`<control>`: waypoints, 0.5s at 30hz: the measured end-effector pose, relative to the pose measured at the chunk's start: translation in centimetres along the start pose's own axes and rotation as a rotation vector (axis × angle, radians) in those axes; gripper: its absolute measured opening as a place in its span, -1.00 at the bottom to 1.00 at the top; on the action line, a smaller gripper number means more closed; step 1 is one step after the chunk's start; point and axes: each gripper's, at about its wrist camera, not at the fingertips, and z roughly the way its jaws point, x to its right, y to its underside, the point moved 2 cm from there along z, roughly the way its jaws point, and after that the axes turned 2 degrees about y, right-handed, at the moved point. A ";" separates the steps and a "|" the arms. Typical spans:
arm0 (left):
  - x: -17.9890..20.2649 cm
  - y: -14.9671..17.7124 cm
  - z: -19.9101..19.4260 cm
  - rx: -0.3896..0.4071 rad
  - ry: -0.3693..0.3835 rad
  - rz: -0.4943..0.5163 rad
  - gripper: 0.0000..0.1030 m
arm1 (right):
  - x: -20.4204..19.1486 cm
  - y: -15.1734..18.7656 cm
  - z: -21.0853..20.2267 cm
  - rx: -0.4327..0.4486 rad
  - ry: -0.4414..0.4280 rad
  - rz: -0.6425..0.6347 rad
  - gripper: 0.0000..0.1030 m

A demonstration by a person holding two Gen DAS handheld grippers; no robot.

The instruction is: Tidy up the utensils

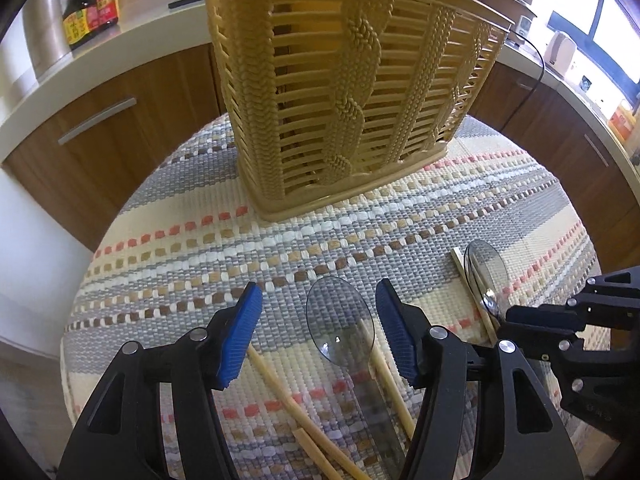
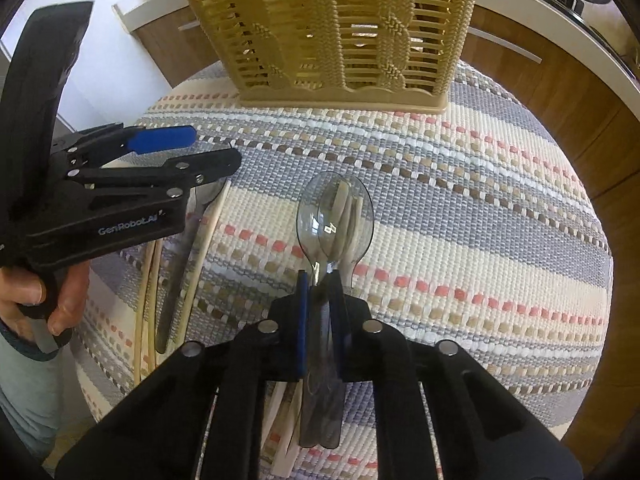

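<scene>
Right gripper [image 2: 320,284] jaws clamped on clear spoon [image 2: 335,216], left gripper [image 1: 318,312] jaws parted astride another spoon [image 1: 340,320].

Round table top fully covered by woven mat [image 1: 192,216], striped grey/cream with pink, brown and white dashes. On the mat: tan slatted plastic basket [image 1: 344,92] upright at far side; clear smoky plastic spoon [image 1: 340,320] at near edge, bowl facing basket, wooden chopsticks [image 1: 280,392] either side of its handle; second clear spoon [image 1: 486,272] to its right, beside another chopstick [image 1: 466,280].
</scene>
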 end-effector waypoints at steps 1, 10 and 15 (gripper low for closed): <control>0.1 0.0 0.0 -0.002 -0.002 0.001 0.11 | 0.0 0.1 0.0 0.002 0.011 -0.001 -0.84; 0.9 -0.2 0.8 -0.009 0.013 0.010 0.11 | -0.9 1.2 0.1 -0.020 0.007 -0.020 -0.85; 1.0 -0.3 1.0 -0.010 0.035 0.003 0.08 | -2.0 1.6 -0.5 -0.048 -0.087 -0.027 -0.90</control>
